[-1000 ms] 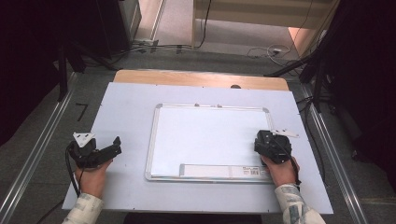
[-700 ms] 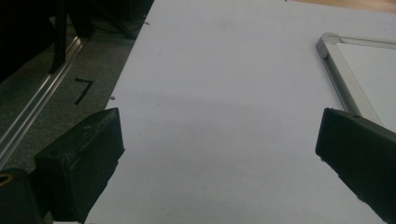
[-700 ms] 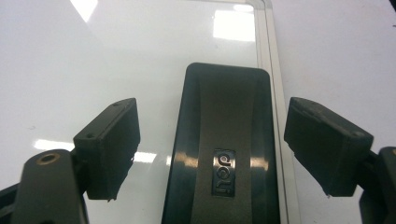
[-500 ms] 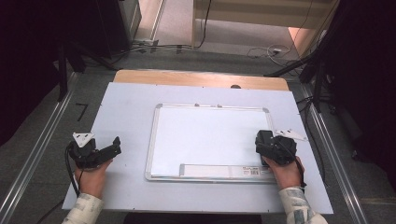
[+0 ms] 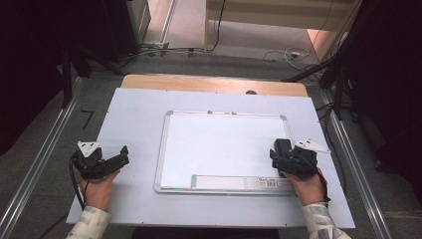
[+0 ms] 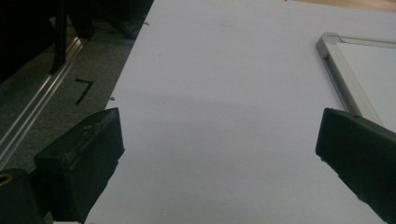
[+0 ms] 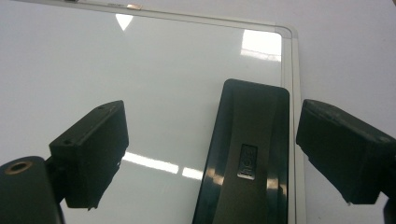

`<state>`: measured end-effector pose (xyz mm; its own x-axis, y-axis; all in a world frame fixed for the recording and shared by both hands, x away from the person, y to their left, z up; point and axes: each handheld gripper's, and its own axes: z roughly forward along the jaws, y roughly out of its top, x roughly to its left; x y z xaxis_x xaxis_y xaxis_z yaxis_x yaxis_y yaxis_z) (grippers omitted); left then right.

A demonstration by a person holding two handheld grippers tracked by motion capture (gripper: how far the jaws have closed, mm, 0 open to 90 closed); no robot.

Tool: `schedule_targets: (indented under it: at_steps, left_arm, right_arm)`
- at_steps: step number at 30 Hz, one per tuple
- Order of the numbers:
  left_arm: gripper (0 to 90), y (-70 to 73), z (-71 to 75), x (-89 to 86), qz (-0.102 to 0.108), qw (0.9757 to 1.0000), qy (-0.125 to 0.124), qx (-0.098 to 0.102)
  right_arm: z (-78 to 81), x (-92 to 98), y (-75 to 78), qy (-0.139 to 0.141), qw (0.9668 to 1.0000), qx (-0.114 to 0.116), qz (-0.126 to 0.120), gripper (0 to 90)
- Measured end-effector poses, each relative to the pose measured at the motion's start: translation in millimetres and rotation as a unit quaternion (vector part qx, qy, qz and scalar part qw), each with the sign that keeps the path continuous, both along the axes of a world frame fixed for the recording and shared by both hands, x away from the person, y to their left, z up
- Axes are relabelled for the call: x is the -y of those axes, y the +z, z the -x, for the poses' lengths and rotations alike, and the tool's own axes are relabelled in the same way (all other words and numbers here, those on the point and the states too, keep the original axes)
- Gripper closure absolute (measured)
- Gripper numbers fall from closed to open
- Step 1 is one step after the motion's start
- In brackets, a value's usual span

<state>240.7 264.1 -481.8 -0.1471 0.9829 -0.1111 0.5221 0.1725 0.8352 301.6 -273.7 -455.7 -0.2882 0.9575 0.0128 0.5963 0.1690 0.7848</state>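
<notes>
A white whiteboard [image 5: 219,144] with a silver frame lies flat in the middle of the pale table [image 5: 134,114]. A black eraser [image 5: 282,145] rests on the board along its right edge. My right gripper [image 5: 280,155] is just behind it and open. In the right gripper view the eraser [image 7: 247,154] lies between the spread jaws of the right gripper [image 7: 212,116], nearer the right one, touching neither. My left gripper [image 5: 119,157] rests on the table left of the board. It is open, and the left gripper [image 6: 219,121] has only bare table between its jaws.
The board's corner [image 6: 327,42] lies ahead and to the right of the left gripper. A printed label strip [image 5: 234,181] runs along the board's near edge. A wooden strip [image 5: 214,84] borders the table's far side. Metal rails [image 5: 40,164] and cables flank the table on the floor.
My right gripper has slid a little toward the person and the board's right edge, and the eraser now shows ahead of it. The left gripper has stayed put.
</notes>
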Motion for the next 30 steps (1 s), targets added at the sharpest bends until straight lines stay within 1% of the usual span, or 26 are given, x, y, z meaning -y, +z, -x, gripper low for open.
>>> schedule_targets:
  at_steps: [2, 8, 13, 17, 22, 30]
  left_arm:
    - [1.5, 0.0, 0.0, 0.1, 0.0, 1.0, 0.0, 0.0]
    - [1.5, -0.1, -0.2, 0.3, -0.001, 1.0, 0.0, -0.001]
    - [1.5, -0.2, -0.3, 0.7, -0.001, 1.0, 0.001, 0.0]
    - [1.5, -0.3, -0.4, 0.6, -0.002, 1.0, 0.001, -0.001]
    - [1.5, -0.3, -0.5, 0.6, -0.003, 1.0, 0.001, -0.002]
    - [1.5, -0.4, -0.6, 0.8, -0.002, 1.0, 0.001, -0.001]
  right_arm:
    - [1.7, 1.7, 1.3, 0.003, 1.0, -0.001, -0.004, 6.9]
    - [7.6, 8.0, 3.2, 0.003, 1.0, -0.001, 0.0, 7.0]
    - [12.9, 13.8, 5.2, 0.002, 1.0, 0.007, -0.002, 7.0]
    - [16.1, 18.0, 6.2, 0.0, 1.0, 0.008, -0.004, 7.0]
    - [17.9, 22.4, 5.6, -0.001, 1.0, 0.002, -0.001, 7.0]
    - [20.8, 30.9, 6.9, -0.01, 0.9999, 0.004, -0.006, 7.0]
